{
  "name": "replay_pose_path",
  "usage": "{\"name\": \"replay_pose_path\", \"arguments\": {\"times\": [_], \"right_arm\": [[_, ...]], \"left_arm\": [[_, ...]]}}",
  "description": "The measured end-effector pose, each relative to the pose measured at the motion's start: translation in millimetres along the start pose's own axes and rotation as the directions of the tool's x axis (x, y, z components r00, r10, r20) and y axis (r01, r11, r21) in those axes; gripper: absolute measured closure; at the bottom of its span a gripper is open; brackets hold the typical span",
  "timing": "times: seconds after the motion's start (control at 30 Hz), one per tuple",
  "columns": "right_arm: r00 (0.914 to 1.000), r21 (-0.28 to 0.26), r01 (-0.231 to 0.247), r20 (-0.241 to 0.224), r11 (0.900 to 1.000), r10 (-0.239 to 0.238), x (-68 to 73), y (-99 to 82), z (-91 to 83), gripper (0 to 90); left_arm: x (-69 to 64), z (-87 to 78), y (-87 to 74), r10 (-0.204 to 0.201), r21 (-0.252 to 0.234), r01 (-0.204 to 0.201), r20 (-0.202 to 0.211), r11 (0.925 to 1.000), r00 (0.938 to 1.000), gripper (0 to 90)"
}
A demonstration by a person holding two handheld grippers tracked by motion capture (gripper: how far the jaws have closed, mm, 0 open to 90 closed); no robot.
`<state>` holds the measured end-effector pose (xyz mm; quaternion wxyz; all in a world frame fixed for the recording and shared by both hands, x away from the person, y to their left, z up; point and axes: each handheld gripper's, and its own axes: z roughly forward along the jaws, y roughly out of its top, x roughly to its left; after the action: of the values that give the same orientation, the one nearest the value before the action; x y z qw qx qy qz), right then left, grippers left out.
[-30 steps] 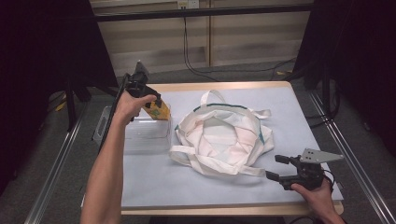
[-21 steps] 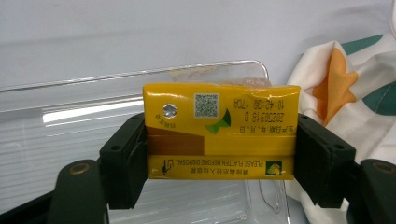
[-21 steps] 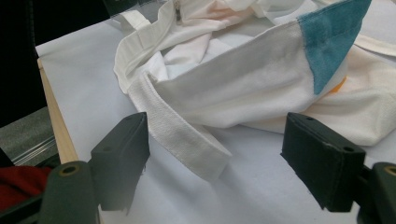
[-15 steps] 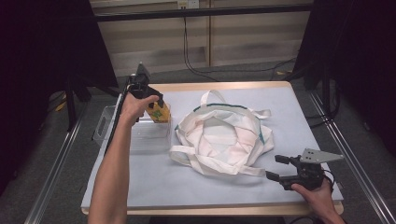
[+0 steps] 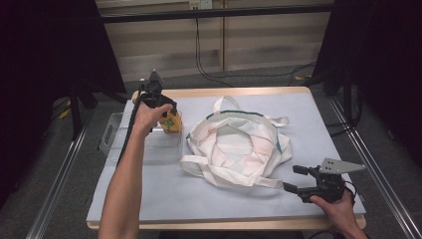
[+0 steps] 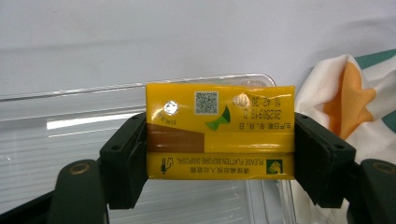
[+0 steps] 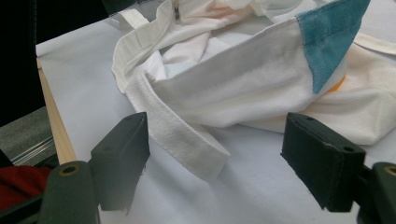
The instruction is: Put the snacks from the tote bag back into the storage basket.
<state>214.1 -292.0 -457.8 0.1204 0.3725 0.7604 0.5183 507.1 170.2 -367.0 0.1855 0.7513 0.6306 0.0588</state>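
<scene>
The left claw (image 6: pixel 220 158) clamps a yellow carton (image 6: pixel 220 131) by its two short sides, pads flat against them, so the box hangs square and cannot slip while it is carried. In the high view the carton (image 5: pixel 170 122) sits above the near edge of a clear bin (image 5: pixel 117 134), just beside the tote (image 5: pixel 239 147); it looks lifted out of the bin and bound for the bag. The carton is a glossy, hard-edged block with printed text and a foil straw hole. The bin is ribbed, transparent plastic. The tote is soft off-white canvas with teal trim, spread open on the pale tabletop (image 5: pixel 328 114), its mouth gaping upward to receive things. The right claw (image 7: pixel 219 168) stands wide and empty, low at a webbing strap (image 7: pixel 180 140), probably ready to hold the bag steady.
</scene>
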Motion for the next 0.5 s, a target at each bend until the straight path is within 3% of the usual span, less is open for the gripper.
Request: {"name": "replay_pose_path", "arguments": {"times": [0.23,0.4,0.5], "right_arm": [[1.0,0.0,0.005,-0.005,1.0,-0.005,-0.1,0.2,0.2,23.2],[1.0,-0.001,0.005,-0.008,1.0,-0.005,0.3,0.2,0.9,23.2],[1.0,-0.003,0.004,-0.009,1.0,-0.004,0.2,0.1,-0.1,23.2]], "left_arm": [[-4.5,1.7,2.0,0.004,0.015,-0.004,-0.015,0.9999,0.9999,27.8],[-7.9,3.8,3.5,0.034,0.038,-0.033,-0.026,0.9987,0.9991,27.8],[-10.0,9.2,3.4,0.033,0.071,-0.034,0.008,0.9969,0.9994,27.0]]}}
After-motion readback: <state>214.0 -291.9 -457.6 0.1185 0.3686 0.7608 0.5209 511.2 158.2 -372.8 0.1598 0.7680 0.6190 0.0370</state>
